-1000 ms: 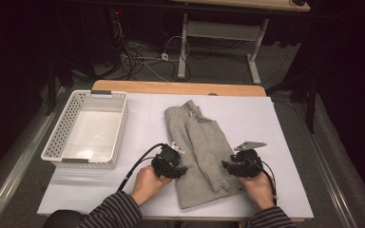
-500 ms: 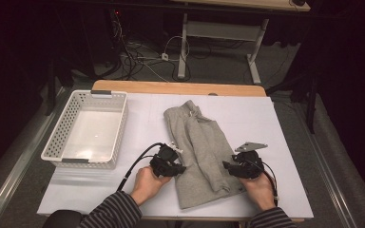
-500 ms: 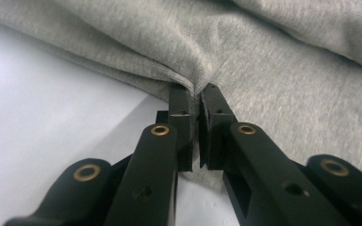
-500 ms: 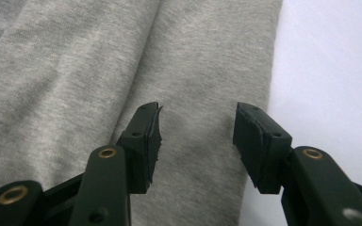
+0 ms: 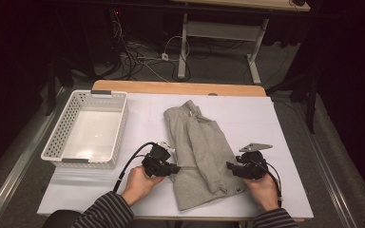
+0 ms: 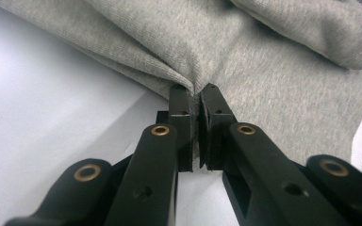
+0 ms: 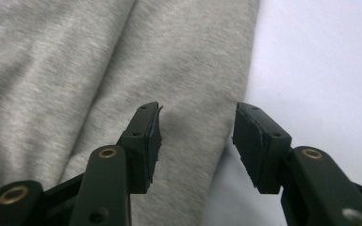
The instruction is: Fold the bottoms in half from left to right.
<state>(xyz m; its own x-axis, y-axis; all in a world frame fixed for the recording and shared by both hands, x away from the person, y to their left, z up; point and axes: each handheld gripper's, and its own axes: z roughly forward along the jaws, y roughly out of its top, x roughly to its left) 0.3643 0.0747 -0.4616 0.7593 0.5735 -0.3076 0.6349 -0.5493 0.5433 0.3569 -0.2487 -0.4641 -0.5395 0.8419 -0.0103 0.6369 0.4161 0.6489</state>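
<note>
**Gripping the folded grey sweatshirt at both side edges**

A grey sweatshirt (image 5: pixel 200 154), folded lengthwise with its sleeves tucked in, lies in the middle of a white table (image 5: pixel 290 123). Everything else is placed around it.

Your left gripper (image 5: pixel 175 168) sits at the sweatshirt's left edge. Its jaws have just been closing and are now clamped on a pinch of the fabric edge, which puckers between the pads (image 6: pixel 181 101) in the left gripper view.

Your right gripper (image 5: pixel 229 166) sits at the sweatshirt's right edge, level with the left one. Its jaws stand apart, straddling that edge without pressing it; one pad (image 7: pixel 153 134) hovers over cloth, the other over bare table.

Matching holds on both sides would likely let you lift or fold the lower half evenly.

A white plastic basket (image 5: pixel 57 152) stands empty, well to the sweatshirt's left.
</note>
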